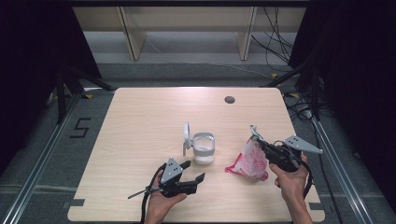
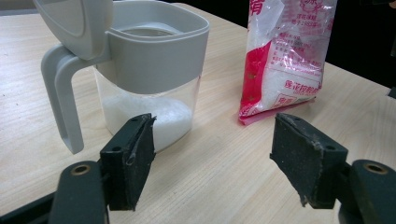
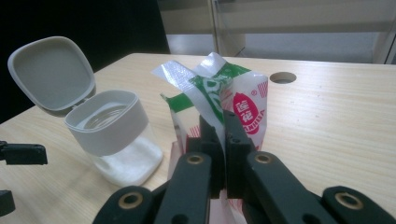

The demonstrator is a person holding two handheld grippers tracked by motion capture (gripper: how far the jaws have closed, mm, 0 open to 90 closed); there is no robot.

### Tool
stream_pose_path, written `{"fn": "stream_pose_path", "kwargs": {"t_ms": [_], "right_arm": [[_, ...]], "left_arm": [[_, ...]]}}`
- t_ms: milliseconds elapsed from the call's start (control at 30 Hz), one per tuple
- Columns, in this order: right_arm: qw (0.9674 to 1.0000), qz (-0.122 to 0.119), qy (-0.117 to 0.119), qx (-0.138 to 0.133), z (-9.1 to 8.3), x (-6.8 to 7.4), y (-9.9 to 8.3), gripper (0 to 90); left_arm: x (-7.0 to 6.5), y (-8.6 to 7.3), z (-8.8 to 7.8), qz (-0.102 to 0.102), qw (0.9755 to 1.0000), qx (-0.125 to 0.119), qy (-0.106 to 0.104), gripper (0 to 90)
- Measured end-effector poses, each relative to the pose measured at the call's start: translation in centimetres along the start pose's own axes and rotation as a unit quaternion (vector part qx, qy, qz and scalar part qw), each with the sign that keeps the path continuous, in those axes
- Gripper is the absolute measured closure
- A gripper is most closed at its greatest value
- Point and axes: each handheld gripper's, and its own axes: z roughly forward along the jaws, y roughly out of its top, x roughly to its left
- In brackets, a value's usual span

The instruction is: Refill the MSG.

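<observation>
**Right tongs pinch the bag, left tongs spread by the jar**

Black jaws fill the bottom of my right gripper view, pressed together on the bag's (image 3: 219, 100) crumpled top. From the high view I see my right gripper (image 1: 259, 142) at centre right, holding the red-and-white bag (image 1: 251, 161) up with its lower end on the table (image 1: 140, 116). My left gripper (image 1: 195, 171) sits low in the frame, left of centre, jaws spread with nothing between them. Just above it stands the jar (image 1: 204, 148), near the picture's middle, lid (image 1: 186, 132) flipped open and white grains in its bottom. Jar and bag stand near each other, apart.
</observation>
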Motion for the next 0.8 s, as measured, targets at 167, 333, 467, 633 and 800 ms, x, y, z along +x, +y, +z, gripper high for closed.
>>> {"fn": "stream_pose_path", "kwargs": {"t_ms": [167, 333, 467, 633, 800], "right_arm": [[0.9999, -0.013, -0.005, -0.006, 0.3, -0.2, 0.0, 90.0], [0.9999, -0.007, -0.015, -0.003, 1.0, -0.5, 0.1, 90.0], [0.9997, 0.01, -0.02, 0.002, 1.7, -0.8, 0.2, 90.0], [0.9996, -0.014, -0.025, 0.006, 2.5, -1.2, 0.1, 89.9], [0.9995, -0.009, -0.028, 0.015, 3.0, -1.4, 0.0, 89.7]], "left_arm": [[0.1, 0.1, -0.1, 0.001, 1.0, -0.005, 0.003, 29.5], [0.3, 0.1, -0.3, 0.008, 0.9999, -0.001, 0.009, 30.3], [0.5, 0.1, -0.4, 0.005, 0.9998, -0.002, 0.019, 30.5], [0.9, 0.2, -0.6, 0.004, 0.9997, -0.006, 0.022, 30.5], [1.7, 0.5, -1.4, 0.003, 0.9991, -0.015, 0.041, 31.9]]}}
